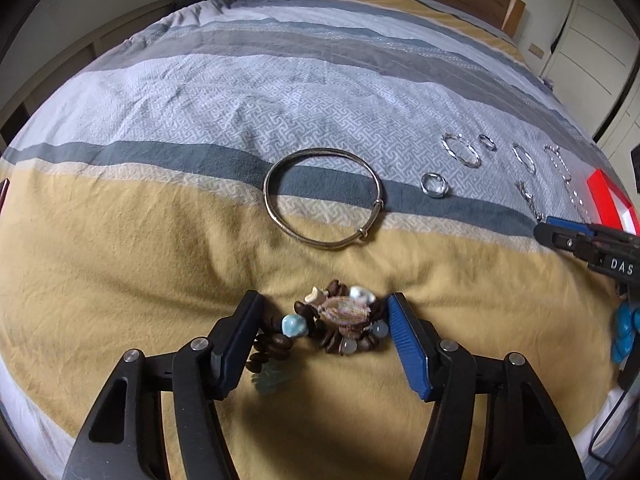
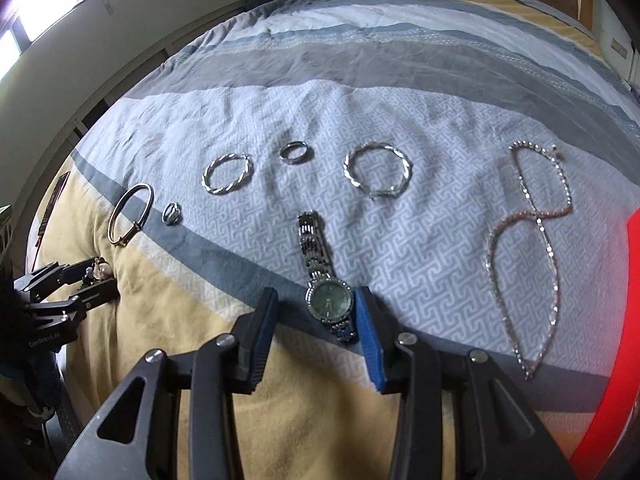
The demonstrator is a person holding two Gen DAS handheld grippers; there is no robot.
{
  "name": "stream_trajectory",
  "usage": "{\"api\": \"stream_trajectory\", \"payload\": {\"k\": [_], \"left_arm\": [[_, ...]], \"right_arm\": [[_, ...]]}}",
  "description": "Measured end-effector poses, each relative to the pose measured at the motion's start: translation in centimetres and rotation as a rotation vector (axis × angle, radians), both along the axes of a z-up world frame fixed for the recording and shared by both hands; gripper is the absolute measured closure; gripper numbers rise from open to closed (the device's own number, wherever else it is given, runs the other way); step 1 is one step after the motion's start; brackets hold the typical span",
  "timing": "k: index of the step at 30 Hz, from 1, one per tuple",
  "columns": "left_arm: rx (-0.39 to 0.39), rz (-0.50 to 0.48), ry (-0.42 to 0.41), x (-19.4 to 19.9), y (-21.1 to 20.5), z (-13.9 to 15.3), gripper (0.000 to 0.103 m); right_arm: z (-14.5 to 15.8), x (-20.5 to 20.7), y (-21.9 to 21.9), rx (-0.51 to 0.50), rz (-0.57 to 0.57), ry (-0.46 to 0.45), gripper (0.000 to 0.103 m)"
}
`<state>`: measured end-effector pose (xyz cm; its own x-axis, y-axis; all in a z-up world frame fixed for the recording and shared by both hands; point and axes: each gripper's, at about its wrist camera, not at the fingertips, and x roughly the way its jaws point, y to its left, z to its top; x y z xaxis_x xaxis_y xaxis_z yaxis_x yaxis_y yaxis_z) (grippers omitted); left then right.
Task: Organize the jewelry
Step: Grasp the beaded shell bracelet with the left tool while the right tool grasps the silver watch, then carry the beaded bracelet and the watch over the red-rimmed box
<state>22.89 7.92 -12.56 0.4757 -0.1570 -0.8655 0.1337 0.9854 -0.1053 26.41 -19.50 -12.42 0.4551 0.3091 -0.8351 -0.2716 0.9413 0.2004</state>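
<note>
Straddling green-dial watch (image 2: 329, 304) with right gripper (image 2: 316, 316), fingers apart, band running lengthwise between them toward headboard; left gripper (image 1: 324, 316) bracketing beaded bracelet (image 1: 320, 328), unclamped.

The right tongs (image 2: 316, 320) point down at a bed (image 2: 180, 304) spread with a cover striped in yellow, grey and white. A watch (image 2: 329, 300) with a green dial and a metal band lies between the tongs' fingers (image 2: 370, 336); the right finger is just beside the case, the left one stands apart, so the jaws are not pressing on it. Beyond it lie two twisted silver hoops (image 2: 228, 174) (image 2: 378, 174) with a small ring (image 2: 295, 152) between them. To the left rest a bangle (image 2: 132, 214) and another ring (image 2: 171, 213). A sparkling necklace (image 2: 528, 248) loops at the right, near a red thing (image 2: 616, 320) at the edge. Far left, the left tongs (image 2: 94, 276) straddle something small.
</note>
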Motion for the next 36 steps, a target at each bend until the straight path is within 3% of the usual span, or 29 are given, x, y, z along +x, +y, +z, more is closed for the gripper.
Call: {"api": "stream_trajectory", "payload": {"k": [2, 4, 5, 6, 8, 18, 30, 36], "left_arm": [[0.006, 0.006, -0.006, -0.1, -0.1, 0.0, 0.041], [0.010, 0.013, -0.011, -0.1, -0.2, 0.0, 0.046], [0.010, 0.015, -0.013, -0.2, -0.3, 0.1, 0.056], [0.005, 0.016, -0.014, -0.2, -0.2, 0.2, 0.073], [-0.029, 0.018, 0.003, -0.1, 0.0, 0.4, 0.086], [-0.044, 0.002, -0.015, -1.8, -1.6, 2.5, 0.086], [-0.067, -0.017, -0.065, -6.1, -3.7, 6.6, 0.086], [-0.091, -0.066, -0.095, -7.0, -7.0, 8.6, 0.086]], "right_arm": [[-0.1, 0.1, -0.1, 0.000, -0.006, -0.002, 0.070], [-0.2, 0.2, -0.3, 0.001, -0.013, 0.000, 0.080], [-0.2, 0.3, -0.4, 0.007, -0.012, 0.003, 0.080], [-0.2, 0.3, -0.3, 0.004, -0.008, 0.002, 0.081], [0.0, 0.2, -0.2, -0.008, -0.002, -0.002, 0.081], [2.1, -3.0, -0.6, 0.020, 0.000, -0.020, 0.081], [6.9, -8.4, -1.4, 0.048, 0.001, -0.098, 0.081], [9.8, -11.0, -3.9, 0.057, -0.034, -0.156, 0.081]]}}
